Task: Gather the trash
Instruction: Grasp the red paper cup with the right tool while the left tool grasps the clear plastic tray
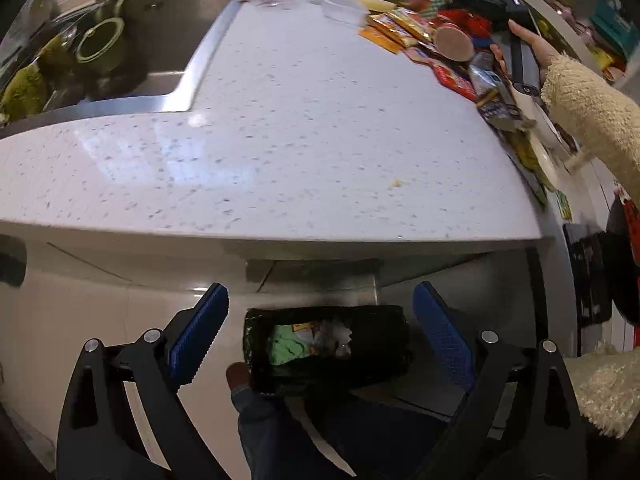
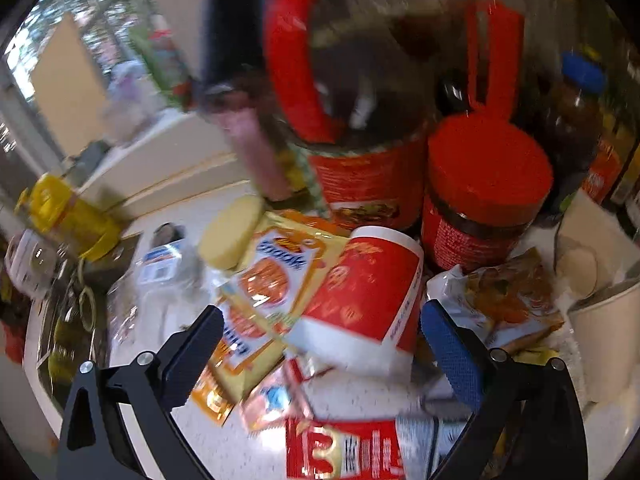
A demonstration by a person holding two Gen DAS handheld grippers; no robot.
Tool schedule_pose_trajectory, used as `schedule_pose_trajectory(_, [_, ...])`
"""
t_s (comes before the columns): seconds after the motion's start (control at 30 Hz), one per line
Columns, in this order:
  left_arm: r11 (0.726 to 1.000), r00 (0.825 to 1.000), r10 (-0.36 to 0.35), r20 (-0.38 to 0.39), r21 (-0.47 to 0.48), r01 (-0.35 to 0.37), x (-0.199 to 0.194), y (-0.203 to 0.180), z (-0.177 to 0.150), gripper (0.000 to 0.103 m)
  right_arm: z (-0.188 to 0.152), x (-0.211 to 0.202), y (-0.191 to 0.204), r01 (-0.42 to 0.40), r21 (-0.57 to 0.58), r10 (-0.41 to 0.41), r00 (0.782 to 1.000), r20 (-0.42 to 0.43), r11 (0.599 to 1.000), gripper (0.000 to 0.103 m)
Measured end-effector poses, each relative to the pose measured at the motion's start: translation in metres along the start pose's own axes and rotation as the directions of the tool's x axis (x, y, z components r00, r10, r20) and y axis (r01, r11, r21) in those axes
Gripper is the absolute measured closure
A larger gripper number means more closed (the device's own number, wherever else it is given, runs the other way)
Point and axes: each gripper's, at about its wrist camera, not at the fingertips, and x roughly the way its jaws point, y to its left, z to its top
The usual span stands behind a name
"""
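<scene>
My left gripper (image 1: 320, 312) is open and empty, held below the counter edge above a bin lined with a black bag (image 1: 328, 346) that holds wrappers. My right gripper (image 2: 322, 330) is open, its jaws either side of a tipped red-and-white paper cup (image 2: 360, 300) lying on yellow snack wrappers (image 2: 264, 280); the pads do not touch it. More wrappers lie in front: a red one (image 2: 340, 450) and a pink one (image 2: 272, 400). In the left wrist view the same trash pile (image 1: 432, 44) lies at the counter's far right, with the right gripper's body (image 1: 516, 52) in a hand over it.
Red-lidded jars (image 2: 484, 192) and a large red-handled jug (image 2: 360, 112) stand behind the cup. A white cup (image 2: 608, 336) is at the right. A sink (image 1: 120, 48) with dishes is at the counter's far left. The white speckled counter (image 1: 280, 140) spans the middle.
</scene>
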Motion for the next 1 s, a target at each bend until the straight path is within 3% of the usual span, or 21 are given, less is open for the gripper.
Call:
schedule_pose_trajectory(0.1, [1.0, 1.0, 0.014, 0.001, -0.005, -0.014, -0.001, 0.005, 0.003, 0.012, 0.002, 0.018, 0.002, 0.072, -0.026, -0.073, 0.997, 0.0, 0.997, 0.005])
schedule_pose_trajectory(0.13, [1.0, 1.0, 0.016, 0.001, -0.008, -0.016, -0.002, 0.007, 0.004, 0.012, 0.001, 0.025, 0.004, 0.09, -0.042, -0.091, 0.996, -0.009, 0.995, 0.011])
schedule_pose_trajectory(0.2, [1.0, 1.0, 0.018, 0.001, -0.008, -0.018, -0.002, 0.008, 0.006, 0.012, -0.001, 0.036, 0.006, 0.115, -0.075, -0.117, 0.993, -0.026, 0.991, 0.032])
schedule_pose_trajectory(0.23, [1.0, 1.0, 0.018, 0.001, -0.007, -0.018, -0.002, 0.009, 0.008, 0.012, -0.001, 0.038, 0.007, 0.119, -0.082, -0.121, 0.992, -0.02, 0.99, 0.034])
schedule_pose_trajectory(0.33, [1.0, 1.0, 0.004, 0.012, 0.005, -0.004, -0.001, 0.005, 0.015, 0.012, -0.004, 0.029, 0.006, 0.1, -0.08, -0.099, 0.995, 0.026, 0.992, 0.042])
schedule_pose_trajectory(0.5, [0.999, 0.998, -0.019, 0.056, 0.038, 0.017, -0.003, -0.001, 0.042, 0.012, -0.012, -0.013, 0.015, 0.031, -0.127, -0.017, 0.995, 0.103, 0.991, 0.045])
schedule_pose_trajectory(0.63, [0.999, 0.993, -0.035, 0.112, 0.046, 0.03, -0.002, -0.004, 0.087, 0.012, -0.029, -0.057, 0.019, -0.046, -0.148, 0.069, 0.986, 0.15, 0.988, 0.045])
schedule_pose_trajectory(0.8, [0.998, 0.98, -0.049, 0.194, 0.036, 0.043, 0.013, -0.016, 0.172, 0.012, -0.084, -0.118, 0.014, -0.126, -0.163, 0.157, 0.969, 0.192, 0.979, 0.043])
schedule_pose_trajectory(1.0, [0.982, 0.967, 0.142, 0.212, 0.092, -0.164, 0.078, -0.055, 0.268, 0.012, -0.152, -0.149, -0.003, -0.169, -0.105, 0.186, 0.967, 0.175, 0.98, 0.042])
